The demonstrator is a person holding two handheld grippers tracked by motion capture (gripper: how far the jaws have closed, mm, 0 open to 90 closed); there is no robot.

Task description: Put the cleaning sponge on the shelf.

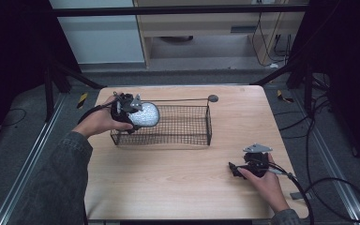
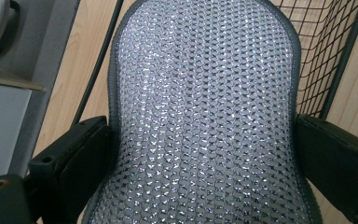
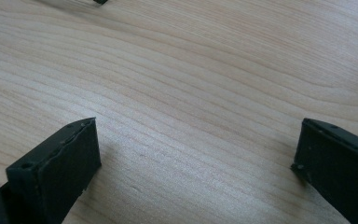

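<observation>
- Your left gripper [image 1: 130, 112] holds a silvery, sequin-textured oval pouch [image 1: 144, 115] at the near left corner of the black wire basket [image 1: 187, 126], seen from the high view.
- In the left gripper view the pouch [image 2: 205, 116] runs straight up between your two black fingers [image 2: 81, 158], which press against its dark-edged sides where it narrows to a waist; the broad, rounded end stands beyond the fingertips.
- The basket's mesh [image 2: 326, 51] shows just past the pouch's far right edge, on the side of the right-hand finger, with the pale wood counter [image 2: 88, 60] behind the left-hand one.
- Whether the pouch's far end rests on the basket rim or hangs just above it, the pictures do not settle.
- Your left hand [image 1: 104, 121] wraps the gripper from the outer side, the sleeved forearm angling in from the lower left, the gripper pointing rightward across the basket.
- Your right gripper [image 1: 243, 166] lies low at the near right of the counter [image 1: 168, 178], well apart from basket and pouch, your right hand [image 1: 265, 180] cupped behind it and the fingers aimed left.
- In the right gripper view those fingers [image 3: 60, 163] stand wide apart with bare wood grain between them, gripping nothing.
- A thin rod with a round grey disc [image 1: 213, 98] at its end runs along the basket's far rim.
</observation>
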